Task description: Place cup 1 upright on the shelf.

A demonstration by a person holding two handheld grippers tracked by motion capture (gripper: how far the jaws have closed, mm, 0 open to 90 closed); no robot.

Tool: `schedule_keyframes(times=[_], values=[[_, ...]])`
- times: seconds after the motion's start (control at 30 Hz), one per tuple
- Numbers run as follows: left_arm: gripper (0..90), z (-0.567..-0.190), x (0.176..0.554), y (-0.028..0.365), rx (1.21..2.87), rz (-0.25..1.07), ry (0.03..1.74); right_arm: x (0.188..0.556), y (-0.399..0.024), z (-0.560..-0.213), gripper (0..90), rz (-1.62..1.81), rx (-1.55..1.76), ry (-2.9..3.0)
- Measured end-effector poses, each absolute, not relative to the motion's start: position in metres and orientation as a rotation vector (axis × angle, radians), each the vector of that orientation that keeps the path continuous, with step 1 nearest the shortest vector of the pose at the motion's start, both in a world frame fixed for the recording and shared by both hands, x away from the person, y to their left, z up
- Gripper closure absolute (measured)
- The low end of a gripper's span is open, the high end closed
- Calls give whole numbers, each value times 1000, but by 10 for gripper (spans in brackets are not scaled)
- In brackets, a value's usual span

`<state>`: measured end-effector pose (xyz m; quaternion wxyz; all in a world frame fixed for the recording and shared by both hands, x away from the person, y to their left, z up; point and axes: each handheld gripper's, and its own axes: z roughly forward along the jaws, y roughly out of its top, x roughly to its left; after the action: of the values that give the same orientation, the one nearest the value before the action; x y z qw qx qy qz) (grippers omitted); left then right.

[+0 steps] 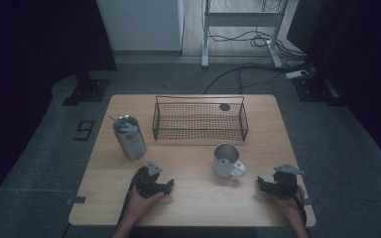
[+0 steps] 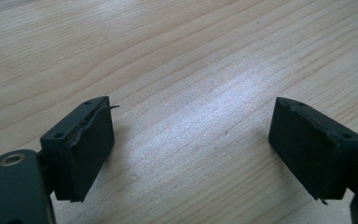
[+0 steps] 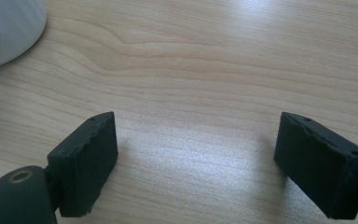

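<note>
Right now, sitting low on the table [image 1: 198,206], close to its front edge, one tool in each hand. Left gripper [image 1: 168,184]: jaws wide apart, with bare wood between them and nothing held. Right gripper [image 1: 259,181]: just the same, jaws wide and empty.

Mug [image 1: 225,159]: standing upright just beside the right gripper, a little ahead of it and toward the middle of the table, with its handle turned to the front. Also peeking in as a white curve at the top left corner of the right gripper view. Metal can [image 1: 129,138]: near the left gripper, ahead of it. Wire basket [image 1: 201,121]: at the back of the table, well apart from both tools, with a small dark round thing [image 1: 224,107] inside.

Probably the very start of a reach for the mug.

To do it well:
- Turn the right gripper to face the mug first.
- Keep the jaws wide until they are around the part to be held.
- Try one jaw inside the rim and one outside, since the whole mug looks too fat for the jaws.
- Squeeze slowly; could slip, being smooth and shiny.
- Lift straight up, without tipping.
- Keep the left gripper out of the way.
</note>
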<state>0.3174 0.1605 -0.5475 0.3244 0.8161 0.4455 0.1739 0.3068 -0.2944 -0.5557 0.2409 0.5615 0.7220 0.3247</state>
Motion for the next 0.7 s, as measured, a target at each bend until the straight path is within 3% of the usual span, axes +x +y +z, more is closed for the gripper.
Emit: schedule_keyframes(times=[0.33, 0.7], values=[[141, -548, 315, 161, 2156, 442, 1134, 305, -295, -556, 132, 883, 1550, 1960], [82, -548, 317, 156, 2169, 431, 1130, 306, -295, -556, 132, 882, 1547, 1965]])
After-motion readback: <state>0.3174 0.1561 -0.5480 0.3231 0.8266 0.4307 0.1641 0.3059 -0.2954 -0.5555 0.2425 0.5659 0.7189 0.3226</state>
